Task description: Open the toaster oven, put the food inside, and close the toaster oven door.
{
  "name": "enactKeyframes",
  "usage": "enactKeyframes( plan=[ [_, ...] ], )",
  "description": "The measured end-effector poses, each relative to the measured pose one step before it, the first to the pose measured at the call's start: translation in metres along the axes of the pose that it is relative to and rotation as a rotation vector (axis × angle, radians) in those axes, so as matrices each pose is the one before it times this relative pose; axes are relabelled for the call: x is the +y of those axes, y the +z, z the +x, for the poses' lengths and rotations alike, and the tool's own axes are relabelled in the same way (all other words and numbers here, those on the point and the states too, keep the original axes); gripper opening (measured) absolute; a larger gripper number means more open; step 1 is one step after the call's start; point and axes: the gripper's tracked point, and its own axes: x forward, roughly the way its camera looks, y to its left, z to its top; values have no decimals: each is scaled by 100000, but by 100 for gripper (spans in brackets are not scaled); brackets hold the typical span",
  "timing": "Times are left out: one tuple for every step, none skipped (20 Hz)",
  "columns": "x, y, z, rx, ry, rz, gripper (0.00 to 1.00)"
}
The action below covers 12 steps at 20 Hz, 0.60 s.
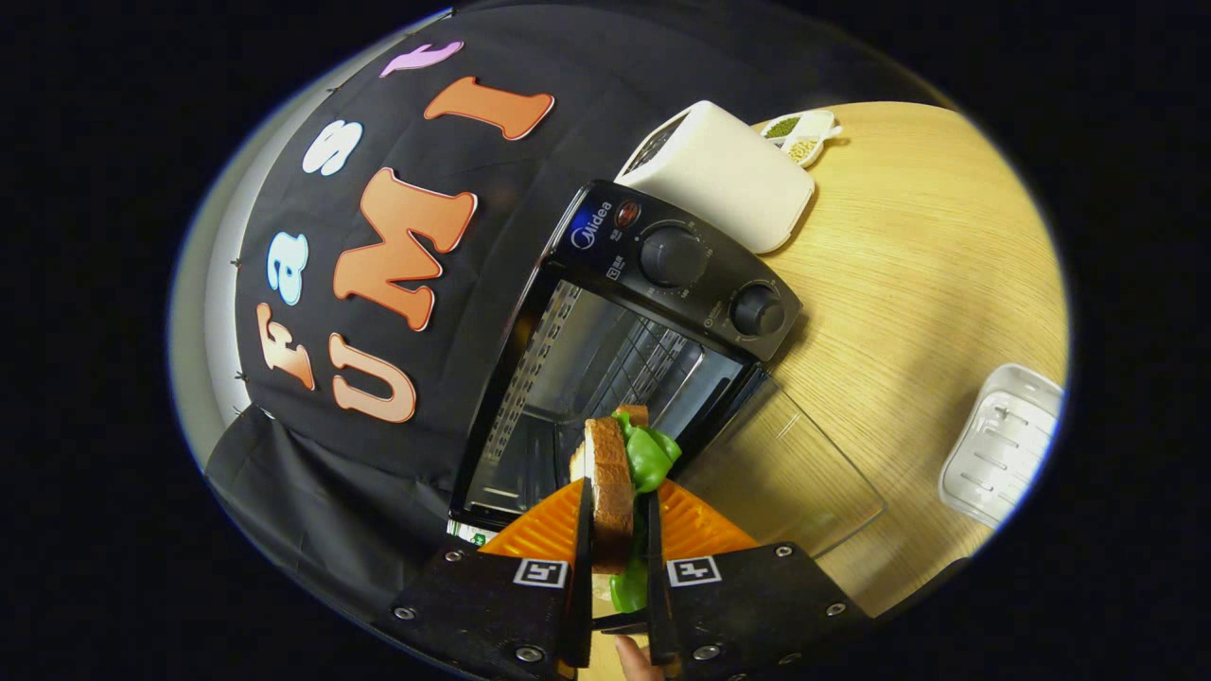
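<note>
On a pale wood table [908, 284] before the black cloth wall [312, 454], the gripper [617, 515] pinches a lettuce sandwich [615, 473] just outside the open oven [615, 340], apparently tilted, a white tray [1003, 445] well apart.

I am in a staged kitchen corner inside a recording booth. A black toaster oven [624, 350] stands at my twelve o'clock on a pale wooden tabletop [908, 284], a white pop-up toaster [724, 175] behind it at one o'clock, a small dish of grains [799, 134] beyond that, and black cloth [397, 407] hangs as the wall.
</note>
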Motion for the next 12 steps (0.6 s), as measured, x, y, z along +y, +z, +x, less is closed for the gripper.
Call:
enactKeyframes(
  plan=[
    [15, 126, 62, 87, 93, 569, 24],
    [208, 177, -160, 176, 501, 1372, 24],
    [415, 141, -50, 254, 1268, 2185, 24],
    [447, 197, 19, -185, 1247, 1921, 24],
    [159, 222, 293, -616, 166, 826, 24],
    [-31, 41, 519, -462, -417, -429, 24],
    [-36, 51, 504, -490, -560, 973, 24],
    [216, 271, 457, -574, -83, 1361, 24],
    [49, 62, 512, -644, -252, 1959, 24],
    [235, 194, 674, -966, 1110, 1704, 24],
    [361, 356, 546, -1952, 1202, 1711, 24],
    [65, 63, 877, -1365, 476, 534, 24]
  ],
)
